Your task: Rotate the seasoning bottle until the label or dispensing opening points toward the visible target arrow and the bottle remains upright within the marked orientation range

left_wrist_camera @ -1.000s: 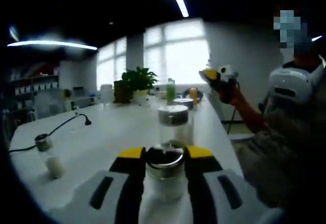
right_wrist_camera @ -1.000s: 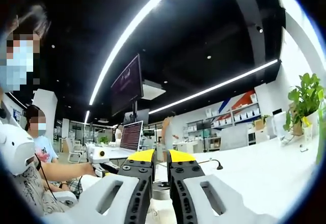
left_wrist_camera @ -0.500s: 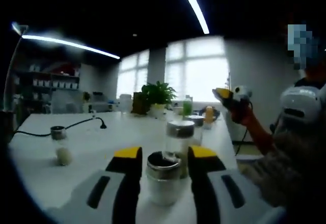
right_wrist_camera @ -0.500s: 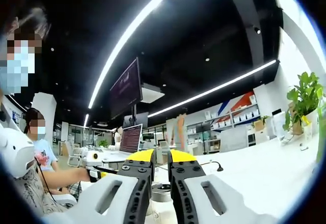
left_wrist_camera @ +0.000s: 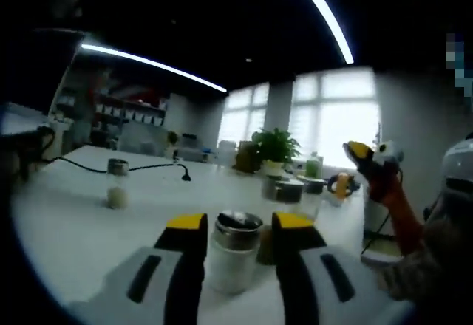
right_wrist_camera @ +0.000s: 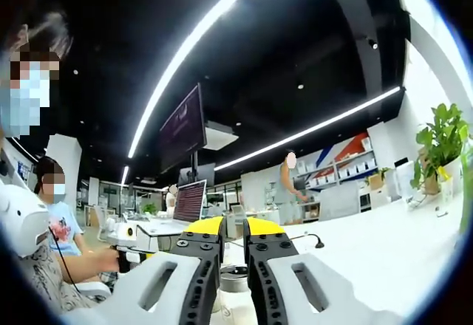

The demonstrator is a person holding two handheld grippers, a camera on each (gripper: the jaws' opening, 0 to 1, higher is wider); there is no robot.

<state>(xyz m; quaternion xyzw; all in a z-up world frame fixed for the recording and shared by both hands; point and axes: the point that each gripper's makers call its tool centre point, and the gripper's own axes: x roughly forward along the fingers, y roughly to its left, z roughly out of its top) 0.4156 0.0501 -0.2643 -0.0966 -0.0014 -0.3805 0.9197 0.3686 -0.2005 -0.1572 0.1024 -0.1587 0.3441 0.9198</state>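
In the left gripper view a seasoning bottle (left_wrist_camera: 235, 255) with a metal cap and white contents stands on the white table (left_wrist_camera: 81, 229). It leans slightly. My left gripper (left_wrist_camera: 238, 223) is shut on it, one yellow-tipped jaw on each side. My right gripper (left_wrist_camera: 367, 154) is held up in the air at the right by a hand. In the right gripper view my right gripper (right_wrist_camera: 235, 229) is shut with nothing in it. A metal-lidded jar (right_wrist_camera: 235, 275) shows low through the slit between its jaws.
A second seasoning bottle (left_wrist_camera: 114, 186) stands at the left near a black cable (left_wrist_camera: 148, 168). Glass jars with metal lids (left_wrist_camera: 287, 190), a potted plant (left_wrist_camera: 275, 148) and small bottles (left_wrist_camera: 338, 185) stand beyond. A laptop (right_wrist_camera: 191, 199) and seated people are across the table.
The left gripper view has swung left, with the bottle still between the jaws. The right gripper has stayed put. A person in the background has walked to the right.
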